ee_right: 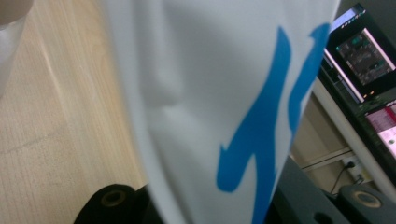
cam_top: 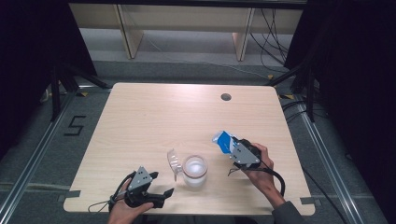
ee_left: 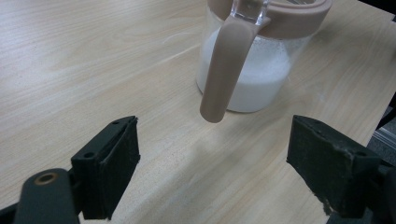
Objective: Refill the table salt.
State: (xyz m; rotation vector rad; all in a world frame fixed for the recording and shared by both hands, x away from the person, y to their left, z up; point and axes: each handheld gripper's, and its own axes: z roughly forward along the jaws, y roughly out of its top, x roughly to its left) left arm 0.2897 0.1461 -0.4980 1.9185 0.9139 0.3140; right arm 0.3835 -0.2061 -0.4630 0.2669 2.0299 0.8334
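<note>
Two grippers at table (cam_top: 140, 116): right gripper (cam_top: 233, 148), at 4 o'clock, clenched on white-and-blue carton (cam_top: 223, 140), long axis tilted, top toward 10 o'clock. Left gripper (cam_top: 161, 192), at 7 o'clock, released, jaws wide, facing handle of milk jug (cam_top: 194, 171).

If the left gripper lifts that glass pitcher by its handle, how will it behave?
The pitcher looks partly full of white liquid, so probably weighty and prone to slosh. Its smooth handle may slip. The glass is likely fragile.
</note>
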